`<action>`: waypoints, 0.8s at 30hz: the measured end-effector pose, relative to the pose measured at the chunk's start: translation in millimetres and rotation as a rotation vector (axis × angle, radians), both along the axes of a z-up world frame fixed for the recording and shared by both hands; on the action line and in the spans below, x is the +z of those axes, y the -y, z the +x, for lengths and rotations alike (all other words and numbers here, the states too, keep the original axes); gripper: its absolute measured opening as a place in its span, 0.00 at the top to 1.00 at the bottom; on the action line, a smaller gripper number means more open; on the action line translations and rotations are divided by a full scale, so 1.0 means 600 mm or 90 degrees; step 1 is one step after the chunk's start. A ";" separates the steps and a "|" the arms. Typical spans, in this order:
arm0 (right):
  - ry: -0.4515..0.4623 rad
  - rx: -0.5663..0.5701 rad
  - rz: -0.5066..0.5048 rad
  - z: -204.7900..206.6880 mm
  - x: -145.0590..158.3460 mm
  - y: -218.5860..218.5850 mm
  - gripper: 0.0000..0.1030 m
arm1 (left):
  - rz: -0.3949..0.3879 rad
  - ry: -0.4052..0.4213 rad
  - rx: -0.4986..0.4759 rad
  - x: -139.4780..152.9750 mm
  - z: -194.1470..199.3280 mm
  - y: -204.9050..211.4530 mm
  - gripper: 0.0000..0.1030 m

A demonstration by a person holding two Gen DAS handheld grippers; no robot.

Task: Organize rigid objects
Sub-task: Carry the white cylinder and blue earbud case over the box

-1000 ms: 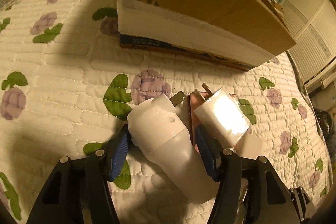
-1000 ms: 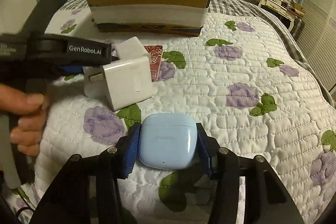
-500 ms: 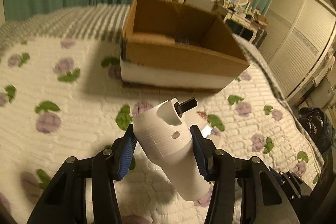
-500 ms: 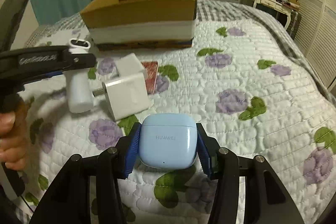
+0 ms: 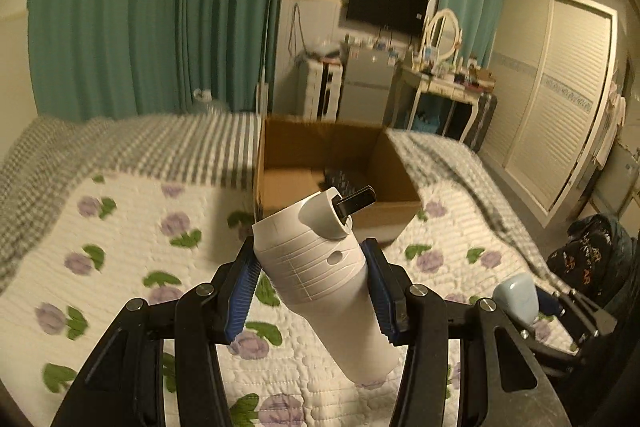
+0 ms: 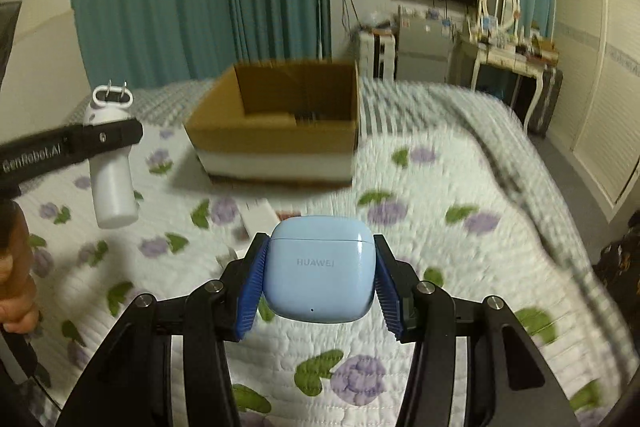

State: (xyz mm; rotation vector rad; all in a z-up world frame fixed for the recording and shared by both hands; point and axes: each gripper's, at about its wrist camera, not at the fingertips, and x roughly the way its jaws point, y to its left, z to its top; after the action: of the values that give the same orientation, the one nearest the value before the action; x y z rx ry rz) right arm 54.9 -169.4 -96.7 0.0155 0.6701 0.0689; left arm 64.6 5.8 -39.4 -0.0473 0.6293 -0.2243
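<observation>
A: Our left gripper [image 5: 310,289] is pinching the white plug [image 5: 320,279] across its ribbed upper body, both blue pads pressed flat on its sides. Its jaws have just been closing, and the plug sits between them, clear of the quilt [image 5: 120,267], with its prongs pointing up and ahead.

B: And our right gripper [image 6: 318,283] is clamped on the blue case [image 6: 320,271], pads against both its side walls, hinge line on top. It hangs above the quilt too.

A: So we judge the step to be carrying both to the box [image 5: 332,171]. To do it well, we should keep the squeeze steady; the plug is tilted and its long tail hangs below the pads, so a quick swing could twist it.

B: Agreed. We'd bring each one over the near rim before lowering, and take turns so the two grippers don't crowd the opening.

A: From the left view the box stands ahead, just past the plug's prongs, toward the far edge of the bed where the quilt meets the checked blanket [image 5: 140,147].

B: From the right view it's ahead and a little left of the case. Something dark already lies on its floor; we can't tell what. Small white things remain on the quilt between the case and the box, blurred.
</observation>
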 end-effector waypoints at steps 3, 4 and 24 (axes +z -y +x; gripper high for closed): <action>0.040 0.005 -0.006 -0.016 0.049 -0.002 0.51 | -0.011 0.041 -0.003 0.043 -0.024 -0.004 0.50; 0.050 0.007 -0.008 -0.020 0.062 -0.002 0.51 | -0.015 0.049 -0.004 0.051 -0.030 -0.008 0.50; 0.231 0.023 -0.017 -0.001 0.287 -0.010 0.51 | -0.043 0.198 0.002 0.205 -0.019 -0.023 0.50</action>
State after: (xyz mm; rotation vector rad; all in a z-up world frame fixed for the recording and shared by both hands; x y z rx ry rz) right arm 54.1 -163.6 75.7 -0.0340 0.3090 0.0944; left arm 52.9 19.8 83.7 -0.0760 0.3116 -0.2440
